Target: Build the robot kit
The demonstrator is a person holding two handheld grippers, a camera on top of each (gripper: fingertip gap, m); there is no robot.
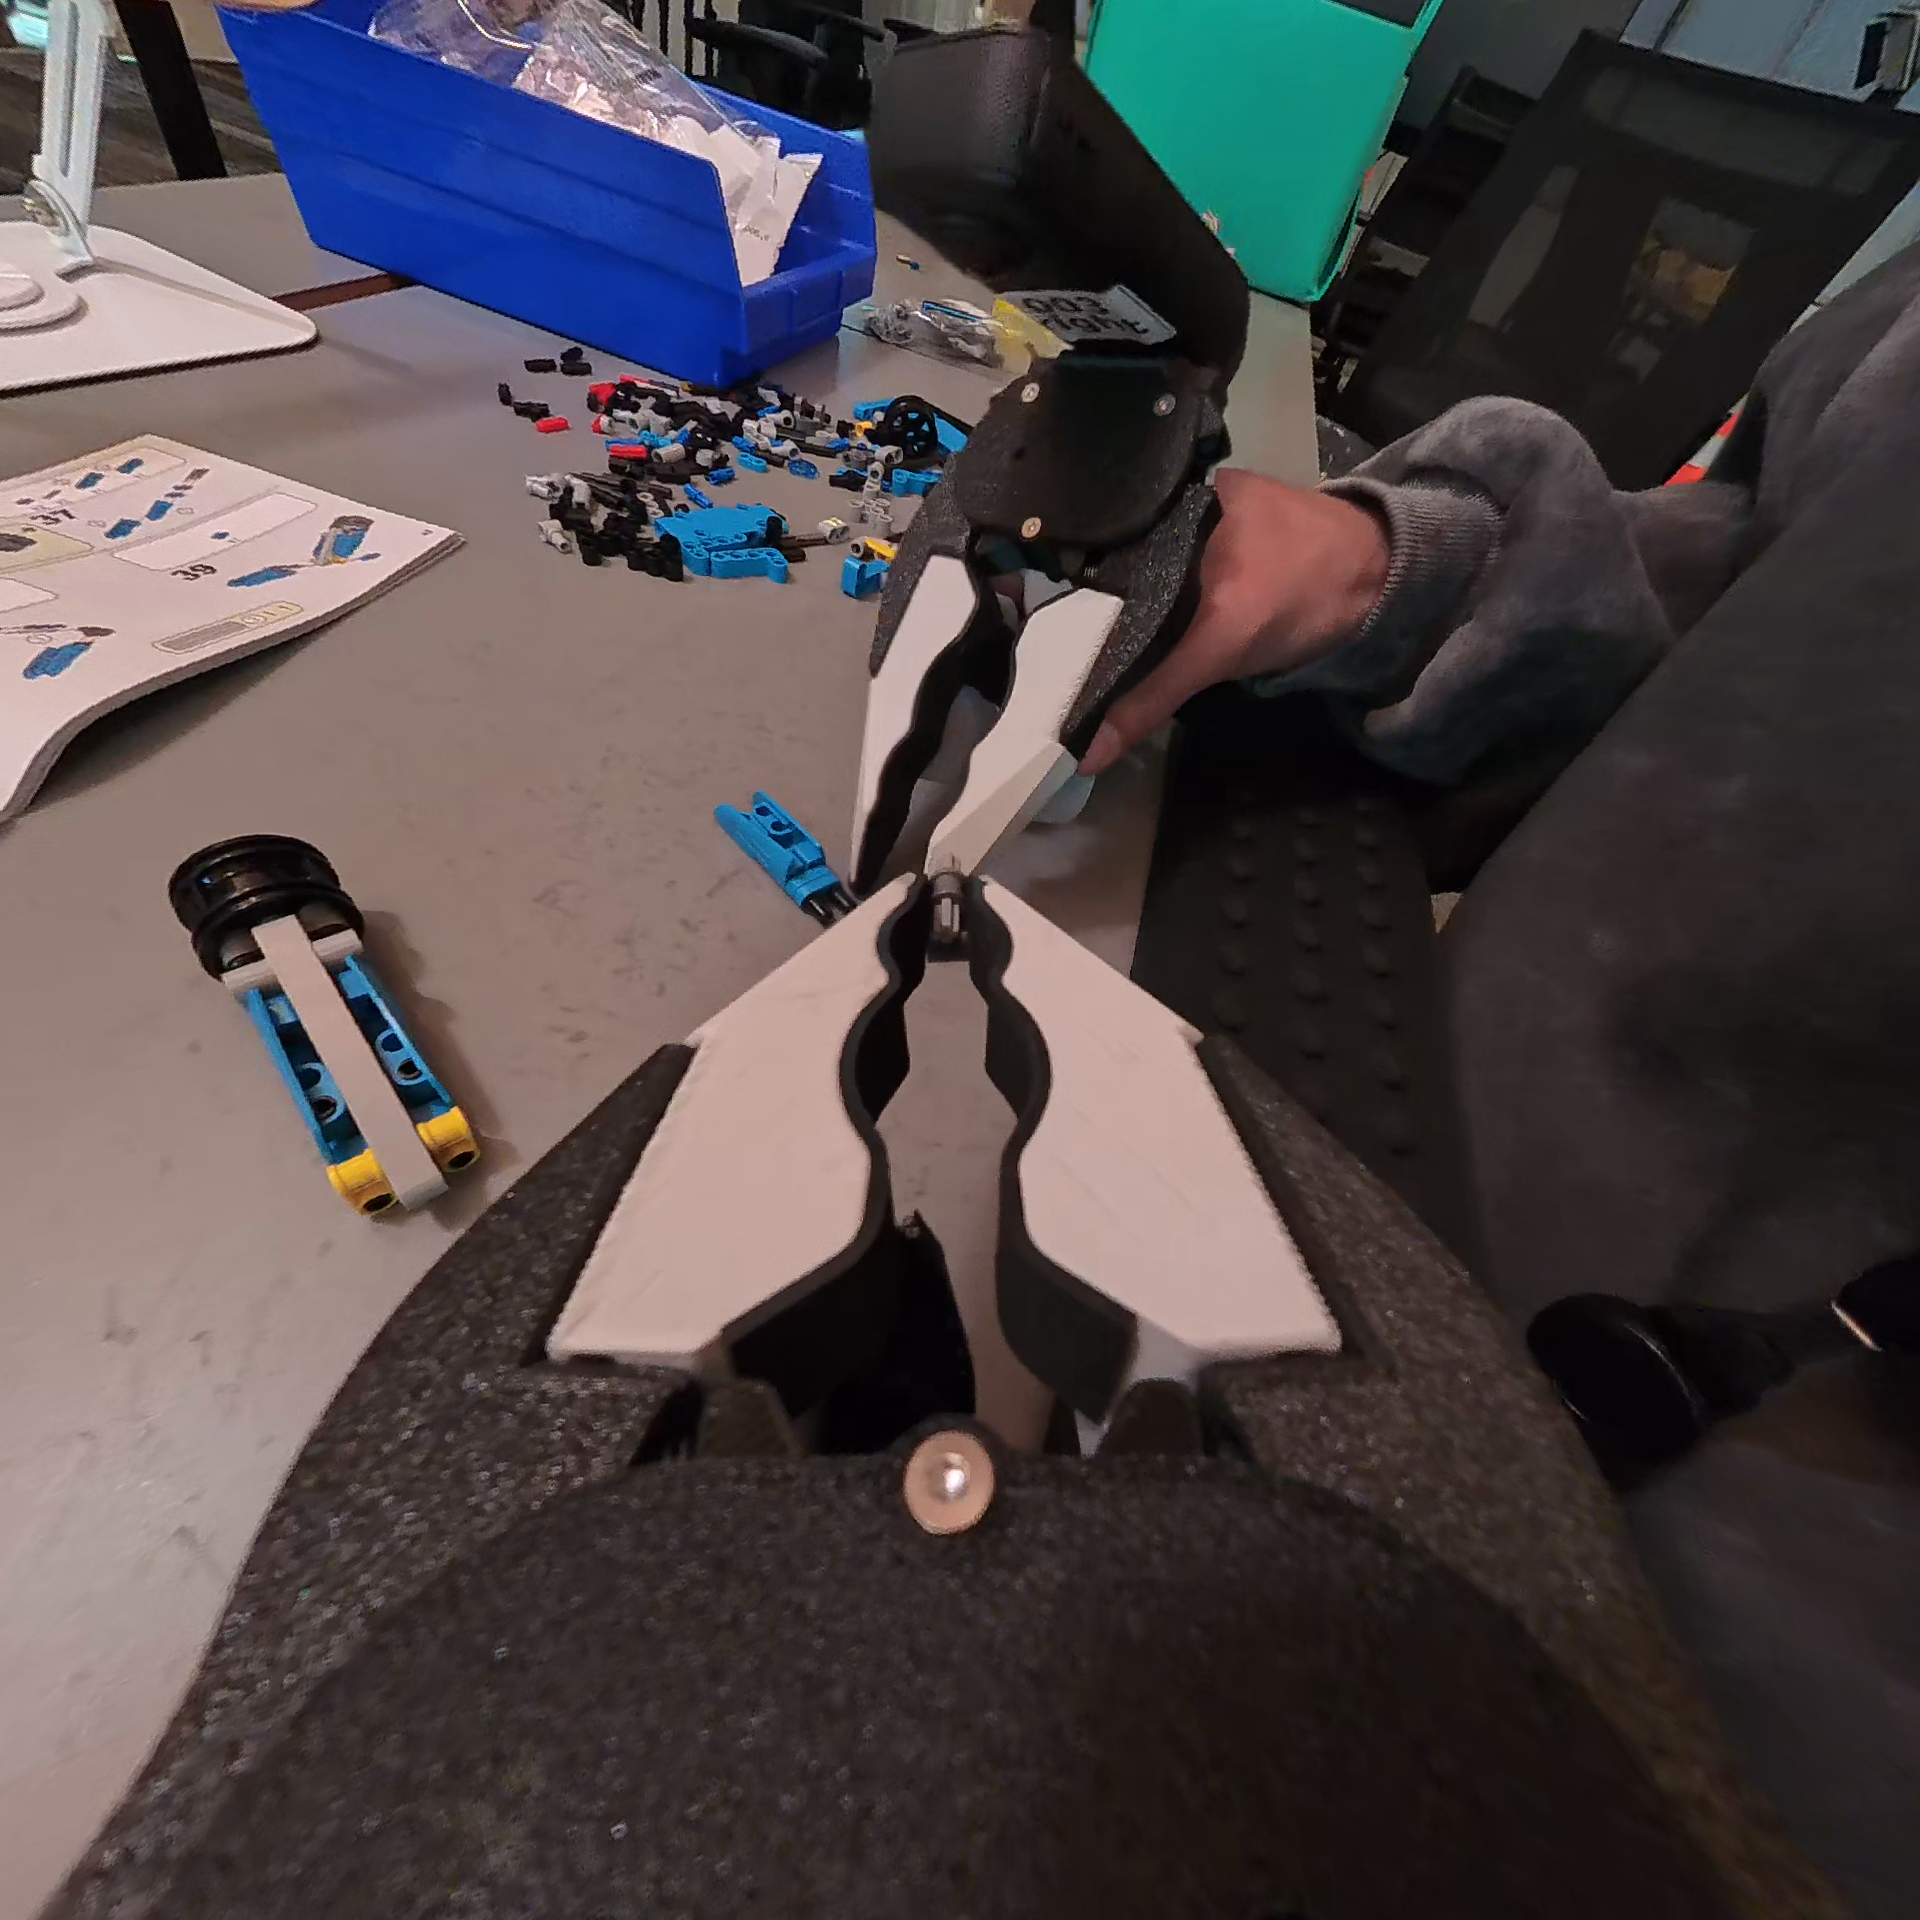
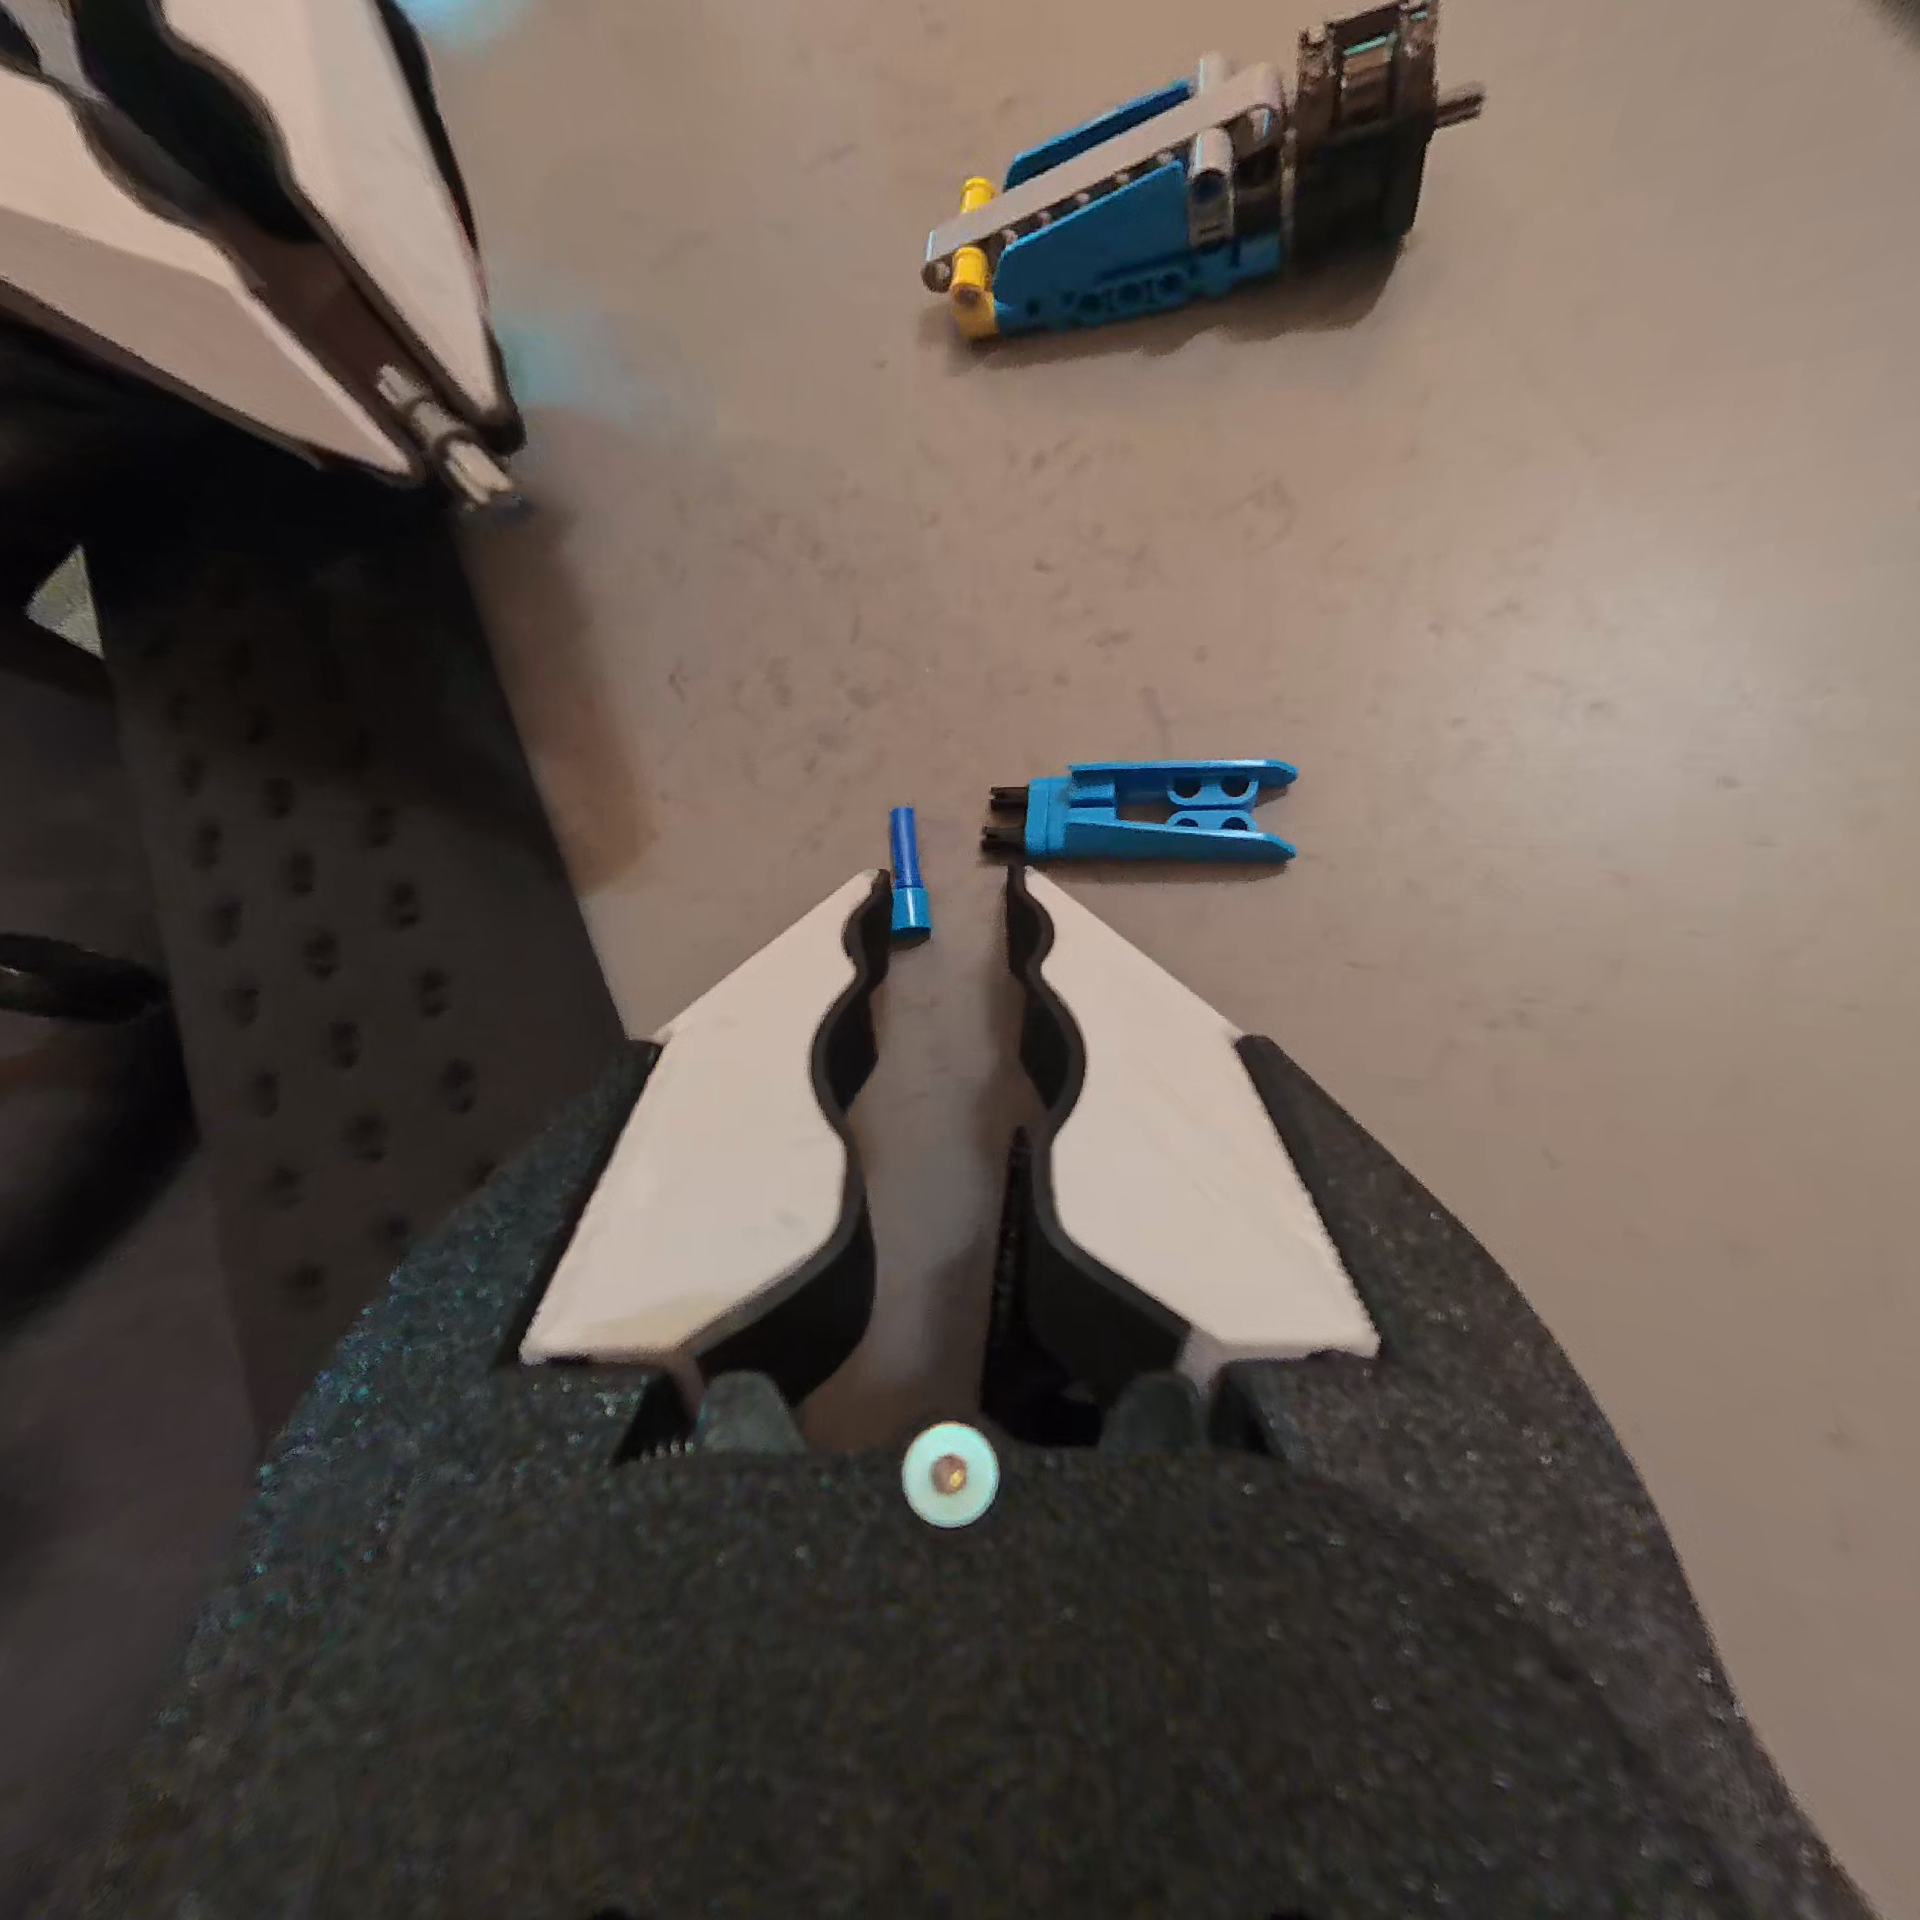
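Landmark: forked piece [image 2: 1153,816], lying flat on the table [image 1: 499,748].
Pin [image 2: 906,878]: just left of the forked piece in the right wrist view, apart from it, by the right gripper [image 2: 940,899] fingertips.
Wheeled assembly [image 1: 317,1023]: well left of the forked piece in the left wrist view.
Loose parts pile [image 1: 727,468]: behind the forked piece.
Bin [image 1: 540,187]: behind the pile.
Booklet [image 1: 156,582]: far left, behind the wheeled assembly.

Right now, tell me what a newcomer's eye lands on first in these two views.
The left gripper pinches a small grey pin at its fingertips, above the grey table. The right gripper hangs open over a small blue pin, a blue forked piece just beyond. Farther back, loose bricks scatter before a blue bin.
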